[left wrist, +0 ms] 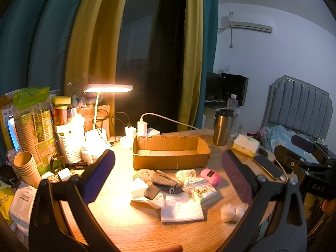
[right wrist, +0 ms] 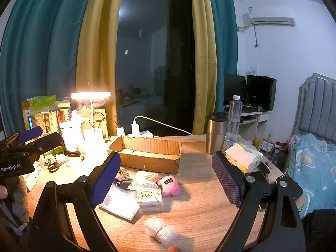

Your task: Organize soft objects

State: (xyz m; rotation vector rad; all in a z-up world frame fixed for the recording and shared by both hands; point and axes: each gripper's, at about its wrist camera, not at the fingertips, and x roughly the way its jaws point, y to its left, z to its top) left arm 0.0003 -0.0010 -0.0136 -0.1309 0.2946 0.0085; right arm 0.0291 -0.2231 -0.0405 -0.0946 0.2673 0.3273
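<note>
Your left gripper and right gripper both gape empty above the lamplit wooden table; cardboard box beyond, bed right.

Your wooden table carries an open cardboard box toward 12 o'clock, with a loose pile just in front of it: a white cloth, a pink plush and a bubble-wrap wad at 6 o'clock. At 2 o'clock you have a steel tumbler and tissue pack; at 10 o'clock, a lit desk lamp and scissors.
</note>
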